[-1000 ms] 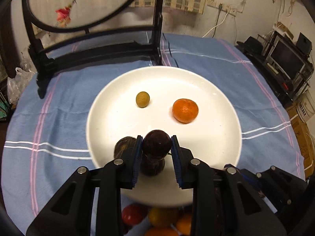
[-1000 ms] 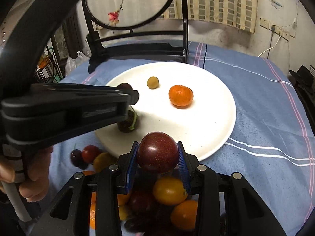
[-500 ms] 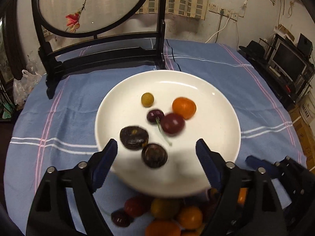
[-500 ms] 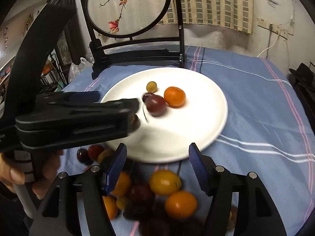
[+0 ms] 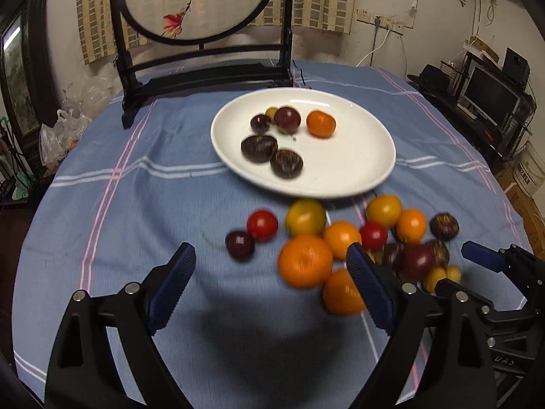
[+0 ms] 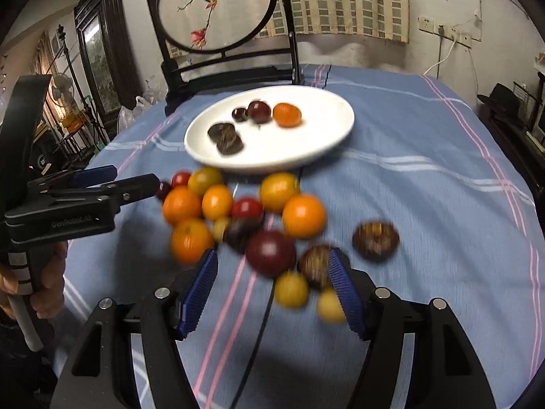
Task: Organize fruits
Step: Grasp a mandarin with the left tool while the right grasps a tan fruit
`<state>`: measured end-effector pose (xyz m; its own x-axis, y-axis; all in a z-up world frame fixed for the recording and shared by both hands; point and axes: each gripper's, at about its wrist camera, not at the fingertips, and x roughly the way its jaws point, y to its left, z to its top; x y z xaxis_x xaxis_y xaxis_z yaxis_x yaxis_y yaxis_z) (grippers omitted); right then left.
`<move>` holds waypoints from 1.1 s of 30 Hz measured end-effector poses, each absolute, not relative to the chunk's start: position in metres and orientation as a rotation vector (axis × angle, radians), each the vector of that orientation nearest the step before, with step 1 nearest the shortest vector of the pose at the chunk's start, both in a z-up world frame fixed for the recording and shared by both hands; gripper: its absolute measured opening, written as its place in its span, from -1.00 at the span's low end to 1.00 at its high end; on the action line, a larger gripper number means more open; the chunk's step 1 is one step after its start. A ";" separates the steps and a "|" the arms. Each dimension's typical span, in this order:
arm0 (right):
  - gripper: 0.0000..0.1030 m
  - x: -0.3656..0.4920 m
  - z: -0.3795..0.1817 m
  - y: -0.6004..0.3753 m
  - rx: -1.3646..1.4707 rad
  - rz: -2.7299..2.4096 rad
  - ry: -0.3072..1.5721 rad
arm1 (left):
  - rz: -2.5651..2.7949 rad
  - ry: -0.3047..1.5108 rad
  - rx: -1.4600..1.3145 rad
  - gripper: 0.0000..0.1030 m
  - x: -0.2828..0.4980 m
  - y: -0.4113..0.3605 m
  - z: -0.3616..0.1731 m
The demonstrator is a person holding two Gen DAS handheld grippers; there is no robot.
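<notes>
Now both are gaping empty: the left gripper (image 5: 270, 284) and right gripper (image 6: 272, 288) are hovering over loose fruit (image 6: 245, 218), the white plate (image 5: 357, 170) sitting beyond.

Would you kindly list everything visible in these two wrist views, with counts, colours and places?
Round white plate: one, on the blue striped tablecloth, mid-table.
Fruit on the plate: six; one orange mandarin, two dark flattened fruits, one dark red plum, one dark cherry, one small yellow-green fruit.
Loose fruit pile: over a dozen, orange, yellow, red and dark purple, on the cloth nearer than the plate; blur prevents an exact count.
Round embroidered screen on a black stand: one, behind the plate.
Left gripper: open, empty, above the pile.
Right gripper: open, empty, above the pile.
</notes>
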<state>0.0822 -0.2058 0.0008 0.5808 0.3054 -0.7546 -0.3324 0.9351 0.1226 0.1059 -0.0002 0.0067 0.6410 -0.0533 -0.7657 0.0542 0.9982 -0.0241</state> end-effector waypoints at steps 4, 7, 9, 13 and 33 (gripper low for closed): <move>0.32 0.059 -0.009 -0.207 -0.035 0.372 0.895 | -0.065 0.895 0.004 0.70 0.085 0.002 -0.006; 0.32 0.050 -0.014 -0.212 -0.040 0.366 0.904 | -0.062 0.908 0.000 0.70 0.070 0.004 -0.015; 0.32 0.047 -0.019 -0.216 -0.037 0.355 0.923 | -0.064 0.922 -0.011 0.70 0.064 0.005 -0.022; 0.31 0.048 -0.029 -0.221 -0.074 0.314 0.966 | -0.086 0.960 -0.012 0.70 0.057 0.000 -0.037; -0.50 0.092 -0.036 -0.240 -0.028 0.282 0.976 | -0.095 1.006 0.027 0.70 0.073 -0.018 -0.043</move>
